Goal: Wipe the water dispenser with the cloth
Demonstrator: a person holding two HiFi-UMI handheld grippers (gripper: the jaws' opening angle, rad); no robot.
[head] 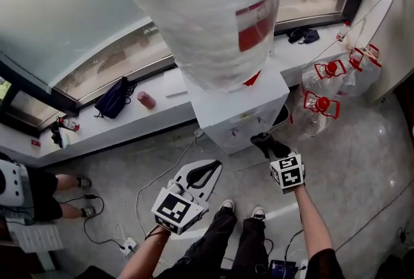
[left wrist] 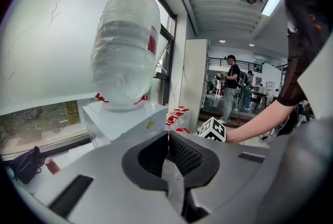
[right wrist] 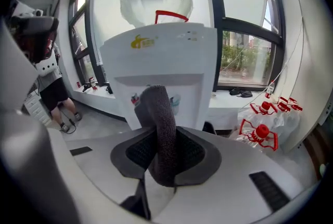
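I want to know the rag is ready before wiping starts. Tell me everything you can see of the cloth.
The cloth is dark grey with a coarse, nubbly texture, bunched into a thick strip. The right gripper is shut on its lower part. The rest stands up out of the jaws and curls over at the top, in front of the white water dispenser. Whether its tip touches the dispenser cannot be told.

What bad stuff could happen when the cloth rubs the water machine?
1. The cloth, pinched in the right gripper, hangs right by the taps; a push there might spill water.
2. The big bottle sits on top of the water dispenser; hard rubbing might rock it.
3. Cables lie on the floor near the feet, so someone might trip.
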